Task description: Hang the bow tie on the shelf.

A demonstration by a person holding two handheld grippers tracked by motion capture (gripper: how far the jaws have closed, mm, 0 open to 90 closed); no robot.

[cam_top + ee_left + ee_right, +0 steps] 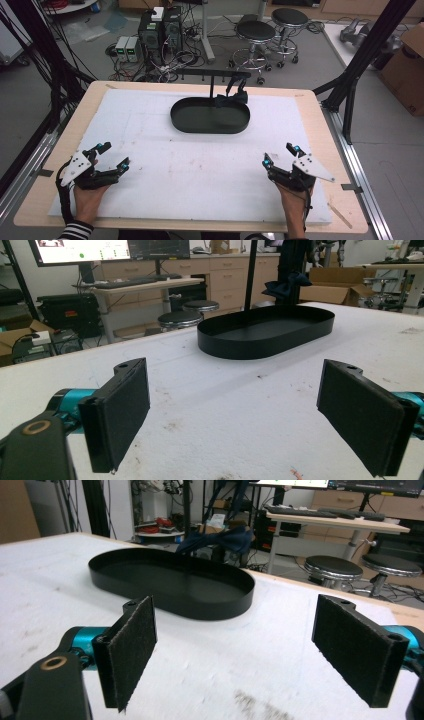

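Tray (210,122) — black, oval, bow tie (231,100) at its far rim; both grippers' jaws wide.

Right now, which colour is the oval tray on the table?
Black, seen best in the high view: the oval tray.

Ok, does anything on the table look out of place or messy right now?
Mostly tidy. A dark blue bow tie hangs on the rack behind the black tray, drooping over its far rim. The white mat has brownish stains.
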